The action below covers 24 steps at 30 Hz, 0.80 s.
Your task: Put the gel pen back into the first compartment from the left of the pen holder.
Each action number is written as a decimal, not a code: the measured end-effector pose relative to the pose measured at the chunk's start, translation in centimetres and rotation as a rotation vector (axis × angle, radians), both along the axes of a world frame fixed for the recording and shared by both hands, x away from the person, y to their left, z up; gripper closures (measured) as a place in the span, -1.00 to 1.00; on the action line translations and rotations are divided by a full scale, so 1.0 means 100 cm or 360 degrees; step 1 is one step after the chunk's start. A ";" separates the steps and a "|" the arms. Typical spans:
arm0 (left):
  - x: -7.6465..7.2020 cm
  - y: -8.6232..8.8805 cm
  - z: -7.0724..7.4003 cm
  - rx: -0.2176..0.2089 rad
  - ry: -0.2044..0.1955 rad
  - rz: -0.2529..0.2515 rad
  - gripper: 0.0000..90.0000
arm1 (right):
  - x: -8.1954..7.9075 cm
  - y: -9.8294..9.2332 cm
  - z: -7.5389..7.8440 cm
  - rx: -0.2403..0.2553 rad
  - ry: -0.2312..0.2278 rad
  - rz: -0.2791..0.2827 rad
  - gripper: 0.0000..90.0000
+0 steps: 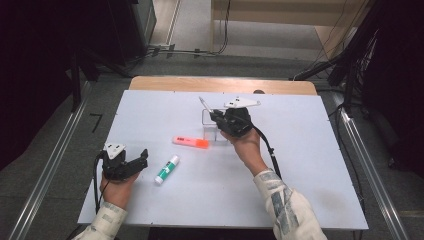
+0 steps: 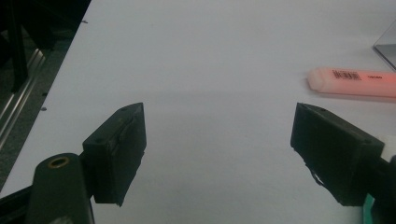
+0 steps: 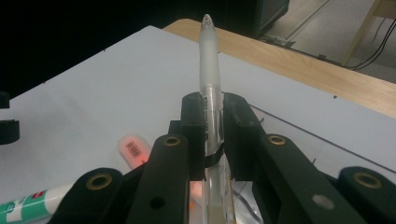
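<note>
Right tool: pressed together on a translucent white plastic pen, pinched along the lower barrel; the capped end stood well clear above the jaws.
Pen position: held in the air above a clear acrylic box-shaped holder at the middle of the white tabletop; seen from the high view the pen leaned up and left, not upright.
Left tool: jaws spread, nothing between them, resting low near the left edge of the tabletop.
Loose items: an orange flat plastic highlighter with a barcode label lay just left of the holder; a white glue stick with a green label lay between the highlighter and the left tool.
Risk 1: the pen could pivot in the grip, since the pads held a smooth round barrel over a short length.
Risk 2: a tilted pen lowered as it was would probably strike the holder's rim and push the light holder along the tabletop, toward the highlighter.
Risk 3: the holder's clear walls were hard to make out, so its opening may have been misjudged.
Risk 4: a high release might let the pen bounce out.
</note>
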State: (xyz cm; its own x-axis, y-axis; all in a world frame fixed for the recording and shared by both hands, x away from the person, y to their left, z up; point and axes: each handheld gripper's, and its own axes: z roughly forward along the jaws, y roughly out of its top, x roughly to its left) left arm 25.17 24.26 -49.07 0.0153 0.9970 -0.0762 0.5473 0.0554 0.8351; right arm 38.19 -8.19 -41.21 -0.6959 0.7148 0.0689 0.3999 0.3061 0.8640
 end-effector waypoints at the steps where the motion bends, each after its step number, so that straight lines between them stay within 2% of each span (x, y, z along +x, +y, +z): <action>1: 0.000 0.000 0.000 0.0000 0.0000 0.0000 -0.59 | 0.002 0.001 0.000 0.0000 -0.0002 0.0001 0.73; 13: 0.001 -0.001 -0.001 -0.0002 0.0004 -0.0007 -0.59 | 0.022 0.015 0.002 0.0017 0.0015 -0.0021 0.73; 24: 0.001 0.000 -0.001 -0.0007 0.0002 -0.0006 -0.59 | 0.032 0.031 0.003 0.0020 0.0010 -0.0029 0.73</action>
State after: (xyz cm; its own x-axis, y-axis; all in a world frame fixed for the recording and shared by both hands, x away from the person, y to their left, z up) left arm 25.23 24.25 -49.14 0.0187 0.9966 -0.0804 0.5488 0.0570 0.8340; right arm 41.43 -5.06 -40.86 -0.6823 0.7264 0.0821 0.4106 0.2879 0.8652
